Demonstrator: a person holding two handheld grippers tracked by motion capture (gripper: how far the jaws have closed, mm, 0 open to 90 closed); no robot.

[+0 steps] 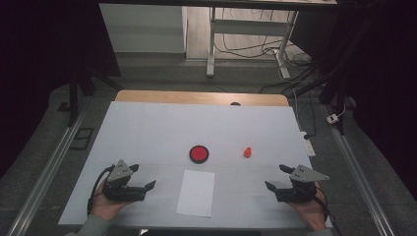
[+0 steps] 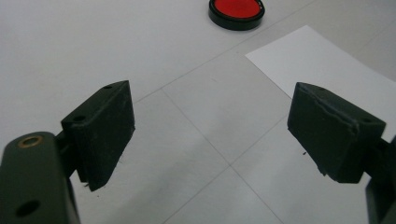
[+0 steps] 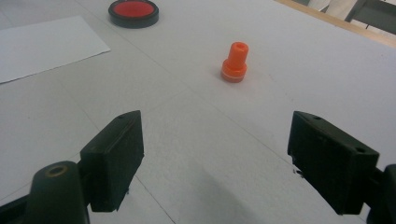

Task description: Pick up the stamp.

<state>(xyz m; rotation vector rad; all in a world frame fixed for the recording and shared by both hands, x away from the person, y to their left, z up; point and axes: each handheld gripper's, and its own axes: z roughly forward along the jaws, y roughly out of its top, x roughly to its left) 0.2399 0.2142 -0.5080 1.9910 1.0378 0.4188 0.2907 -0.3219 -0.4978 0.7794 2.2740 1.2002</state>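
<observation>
Resting wide open and empty, both grippers sat at the near edge of the white table point(image 1: 147, 128).
Left gripper point(image 1: 142, 178) and right gripper point(image 1: 275, 178) flanked a white paper sheet point(image 1: 196, 193); beyond it, untouched, stood a round red ink pad point(image 1: 199, 154) and a small orange stamp point(image 3: 235, 62), so nothing looked started.

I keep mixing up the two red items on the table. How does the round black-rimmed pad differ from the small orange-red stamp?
The round red pad in its black rim lies flat and low; the small orange-red plastic stamp stands upright. The pad is wider and sits beyond the white paper sheet; the stamp stands to the right, nearer the right gripper. Both rest untouched on the white table.
</observation>
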